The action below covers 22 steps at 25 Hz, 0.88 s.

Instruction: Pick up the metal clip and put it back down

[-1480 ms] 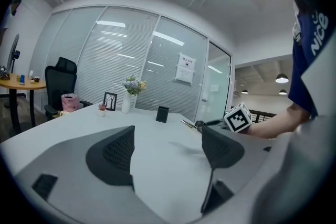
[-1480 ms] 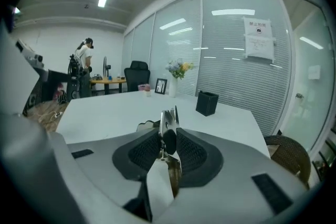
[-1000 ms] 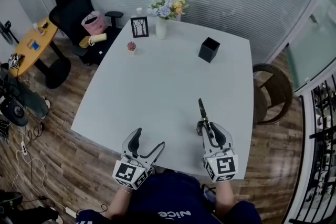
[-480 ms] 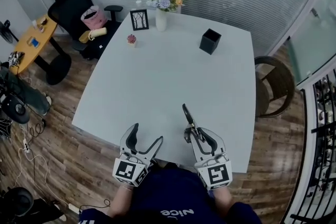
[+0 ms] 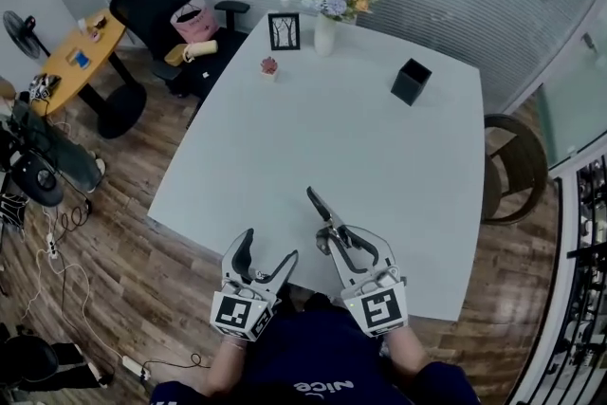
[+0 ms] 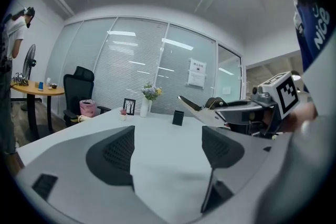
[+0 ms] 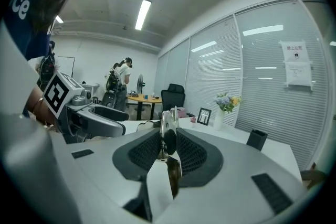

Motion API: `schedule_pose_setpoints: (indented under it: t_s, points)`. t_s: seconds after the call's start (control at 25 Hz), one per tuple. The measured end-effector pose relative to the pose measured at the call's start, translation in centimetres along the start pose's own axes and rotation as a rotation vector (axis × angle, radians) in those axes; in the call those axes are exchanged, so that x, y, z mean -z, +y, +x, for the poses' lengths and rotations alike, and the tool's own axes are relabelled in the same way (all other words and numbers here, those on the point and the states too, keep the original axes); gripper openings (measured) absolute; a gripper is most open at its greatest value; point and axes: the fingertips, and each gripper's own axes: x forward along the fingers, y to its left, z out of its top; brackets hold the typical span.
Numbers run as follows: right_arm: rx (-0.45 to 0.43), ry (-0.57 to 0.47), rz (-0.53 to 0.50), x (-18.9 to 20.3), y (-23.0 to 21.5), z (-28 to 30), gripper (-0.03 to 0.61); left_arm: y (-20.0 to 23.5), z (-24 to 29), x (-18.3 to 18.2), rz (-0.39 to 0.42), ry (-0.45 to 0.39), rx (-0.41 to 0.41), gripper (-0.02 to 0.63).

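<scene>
Clip (image 7: 166, 122) between jaws of right gripper (image 7: 168, 140)

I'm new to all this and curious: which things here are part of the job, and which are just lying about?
Job: metal clip, clamped in the right gripper; left gripper, open and empty; white table.
Lying about: flower vase, picture frame, black box, small potted plant.
</scene>
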Motion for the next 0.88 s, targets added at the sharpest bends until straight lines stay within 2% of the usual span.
schedule_pose_setpoints:
  t_s: [0.44,0.68,0.8,0.88]
  points:
    - [-0.007,0.050,-0.146,-2.1,3.1,10.6,0.103,9.4,-1.8,-1.8,0.001,-0.026,-0.046,0.385]
    - [0.003,0.127,-0.266,-1.4,3.0,16.8,0.103,12.9,-1.7,-1.9,0.035,-0.024,-0.011,0.385]
    - [0.015,0.159,-0.276,-1.1,2.7,19.6,0.103,14.3,-1.4,-1.9,0.080,-0.009,0.024,0.385]
    - [0.024,0.185,-0.268,-0.6,2.5,21.3,0.101,15.3,-1.1,-2.0,0.078,-0.009,0.042,0.385]
